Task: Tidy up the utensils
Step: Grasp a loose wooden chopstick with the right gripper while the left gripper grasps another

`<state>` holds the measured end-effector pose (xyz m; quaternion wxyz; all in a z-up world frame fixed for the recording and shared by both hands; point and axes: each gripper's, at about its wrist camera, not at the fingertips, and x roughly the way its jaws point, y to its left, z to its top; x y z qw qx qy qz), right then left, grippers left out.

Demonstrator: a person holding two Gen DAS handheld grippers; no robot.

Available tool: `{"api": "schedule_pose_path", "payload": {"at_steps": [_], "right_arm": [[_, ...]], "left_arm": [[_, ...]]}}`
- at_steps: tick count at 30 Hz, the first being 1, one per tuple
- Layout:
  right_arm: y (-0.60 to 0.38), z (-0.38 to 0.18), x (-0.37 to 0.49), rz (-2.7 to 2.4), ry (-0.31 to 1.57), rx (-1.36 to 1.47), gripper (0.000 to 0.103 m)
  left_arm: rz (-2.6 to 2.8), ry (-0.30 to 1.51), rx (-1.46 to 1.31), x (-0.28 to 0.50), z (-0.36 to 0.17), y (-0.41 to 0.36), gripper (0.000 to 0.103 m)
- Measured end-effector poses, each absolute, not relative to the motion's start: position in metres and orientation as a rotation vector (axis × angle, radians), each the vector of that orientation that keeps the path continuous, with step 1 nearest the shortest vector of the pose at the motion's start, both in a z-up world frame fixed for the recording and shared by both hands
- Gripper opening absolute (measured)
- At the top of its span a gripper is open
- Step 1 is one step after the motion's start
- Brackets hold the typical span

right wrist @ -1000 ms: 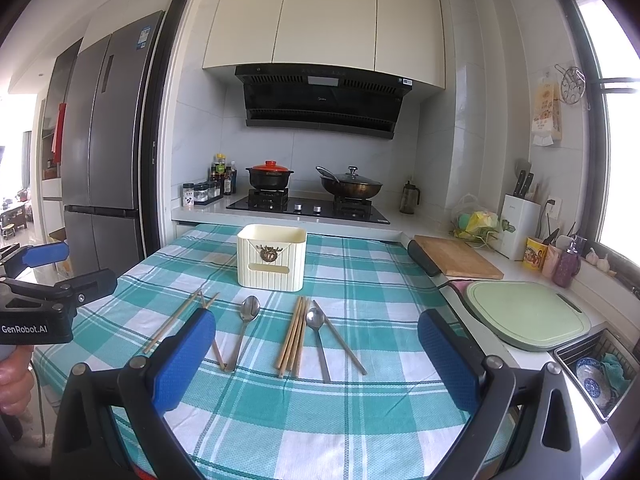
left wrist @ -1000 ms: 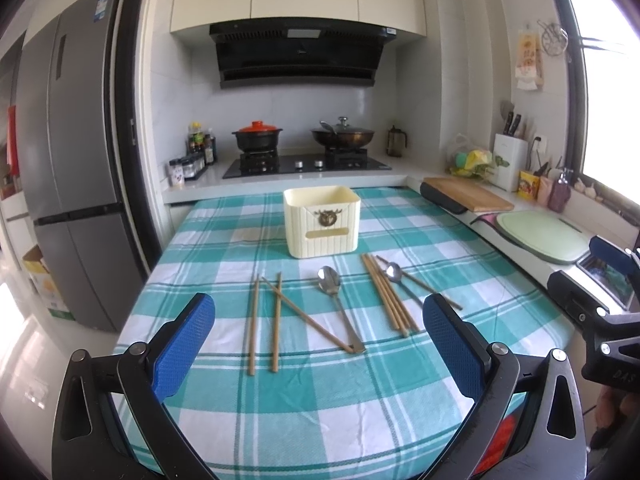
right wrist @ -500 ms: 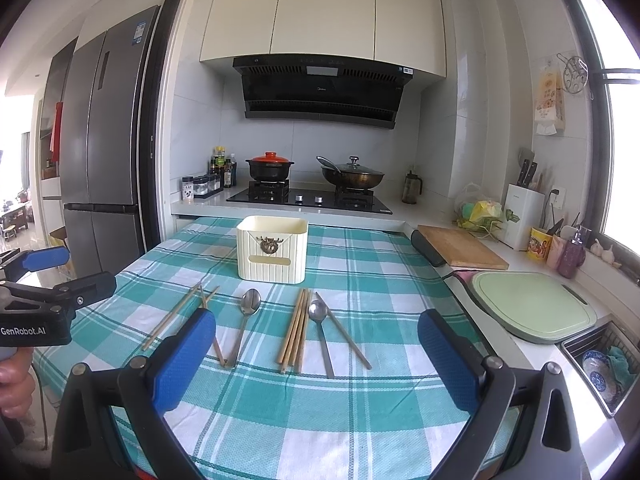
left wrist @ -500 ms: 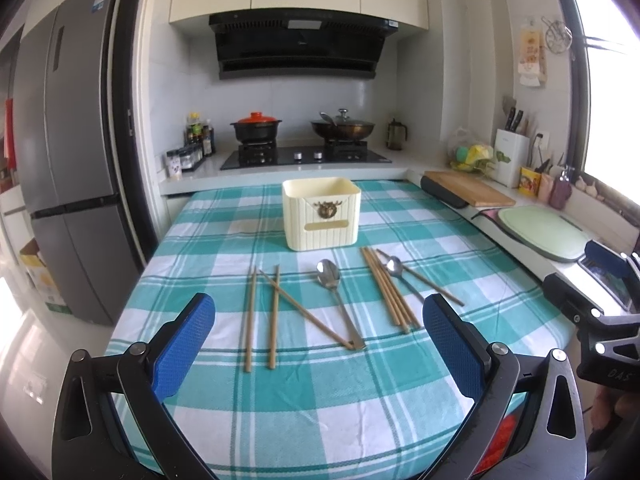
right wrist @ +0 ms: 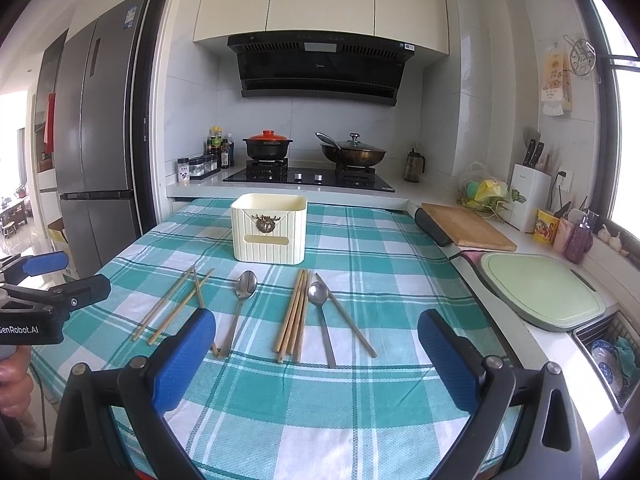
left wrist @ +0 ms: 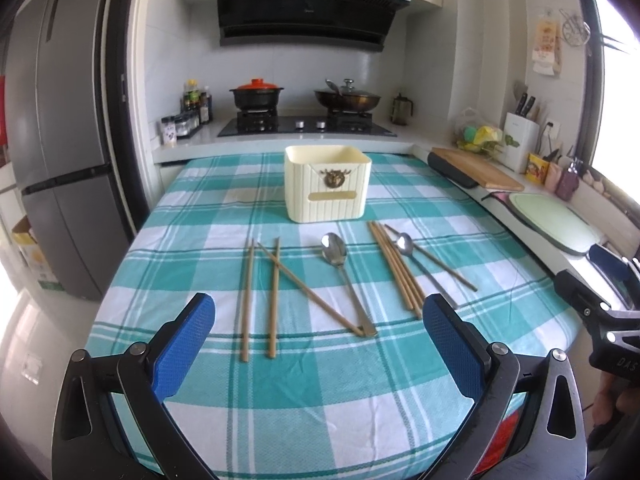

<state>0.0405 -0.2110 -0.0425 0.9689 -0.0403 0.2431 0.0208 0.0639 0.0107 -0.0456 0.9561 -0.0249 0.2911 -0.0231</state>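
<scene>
A cream utensil holder point(left wrist: 326, 184) point(right wrist: 269, 227) stands upright on the teal checked tablecloth point(left wrist: 320, 380) point(right wrist: 340, 400). In front of it lie loose wooden chopsticks point(left wrist: 273, 296) point(right wrist: 172, 306), a steel spoon point(left wrist: 336, 254) point(right wrist: 245, 286), a bundle of chopsticks point(left wrist: 396, 268) point(right wrist: 294, 316) and a second spoon point(left wrist: 405, 245) point(right wrist: 318, 296). My left gripper point(left wrist: 318, 350) hovers open over the near part of the cloth, short of the utensils. My right gripper point(right wrist: 316, 354) is open too, low before the bundle. Neither holds anything.
Behind the table runs a counter with a hob, a red-lidded pot point(right wrist: 268, 148) and a wok point(right wrist: 352, 154). Along the right lie a wooden board point(right wrist: 466, 226), a green board point(right wrist: 540, 290) and a sink point(right wrist: 608, 354). A fridge point(right wrist: 96, 148) stands at the left.
Both grippers have tilted down and edged forward, so the utensils sit lower and closer in both views. Nothing on the table has moved.
</scene>
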Motion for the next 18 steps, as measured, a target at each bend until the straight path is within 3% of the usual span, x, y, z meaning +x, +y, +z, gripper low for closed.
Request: {"api": "schedule_pose_path", "payload": {"at_steps": [13, 18], "right_arm": [[-0.252, -0.097, 0.111, 0.080, 0.770, 0.125, 0.103], [-0.282, -0.106, 0.153, 0.026, 0.806, 0.040, 0.103]], "left_arm": [[0.080, 0.739, -0.151, 0.138, -0.088, 0.085, 0.103], [0.071, 0.758, -0.147, 0.160, -0.097, 0.089, 0.103]]}}
